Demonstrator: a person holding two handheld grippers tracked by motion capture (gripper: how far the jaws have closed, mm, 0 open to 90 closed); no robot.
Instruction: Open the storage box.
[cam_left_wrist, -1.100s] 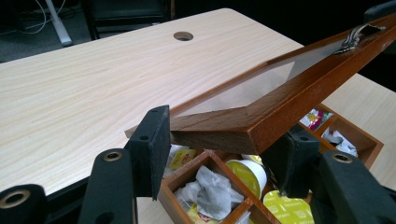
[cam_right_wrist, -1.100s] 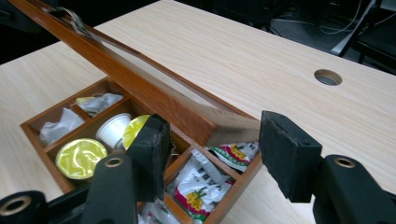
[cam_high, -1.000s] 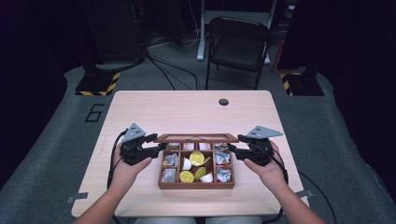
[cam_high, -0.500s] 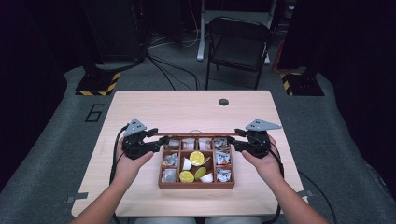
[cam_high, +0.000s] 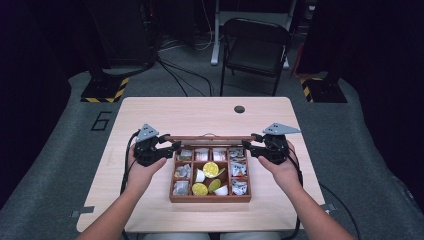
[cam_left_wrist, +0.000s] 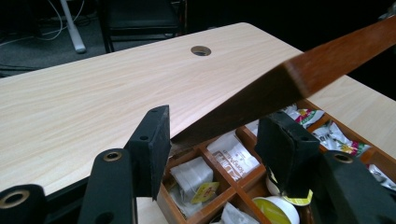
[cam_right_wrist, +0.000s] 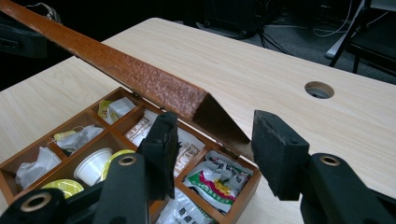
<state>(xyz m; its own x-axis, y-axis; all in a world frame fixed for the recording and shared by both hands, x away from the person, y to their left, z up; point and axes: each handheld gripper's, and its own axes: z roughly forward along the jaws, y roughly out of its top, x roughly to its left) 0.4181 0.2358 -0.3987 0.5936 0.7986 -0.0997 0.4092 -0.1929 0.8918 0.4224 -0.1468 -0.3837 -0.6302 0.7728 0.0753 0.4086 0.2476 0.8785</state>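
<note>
Flanking a wooden compartment box (cam_high: 210, 197) on the light wooden table (cam_high: 150, 115), the left gripper (cam_high: 170, 149) and the right gripper (cam_high: 248, 148) each sit at one end of the box's hinged lid (cam_high: 210, 137).

Lid position: in the high view the lid stands raised along the far edge of the box, seen nearly edge-on as a thin brown strip between the two grippers. In the left gripper view the lid (cam_left_wrist: 299, 77) slopes up to the right, and its near corner lies between the two black jaws. In the right gripper view the lid (cam_right_wrist: 135, 74) slopes up to the left, and its near corner lies between that gripper's jaws.

Jaw state: both pairs of jaws are spread wider than the lid's thickness. Clear gaps show between the pads and the wood in both gripper views, so neither gripper clamps the lid.

Box position: the box rests on the near half of the table, centred between the person's forearms. Its open compartments hold tea-bag sachets (cam_left_wrist: 231, 156), printed snack packets (cam_right_wrist: 212, 179), and small creamer cups, one white (cam_right_wrist: 93, 170) and several with yellow lids (cam_high: 210, 169).

A round cable hole (cam_high: 239, 109) lies in the table's far part, well apart from the box. A black folding chair (cam_high: 255, 47) stands beyond the table.
</note>
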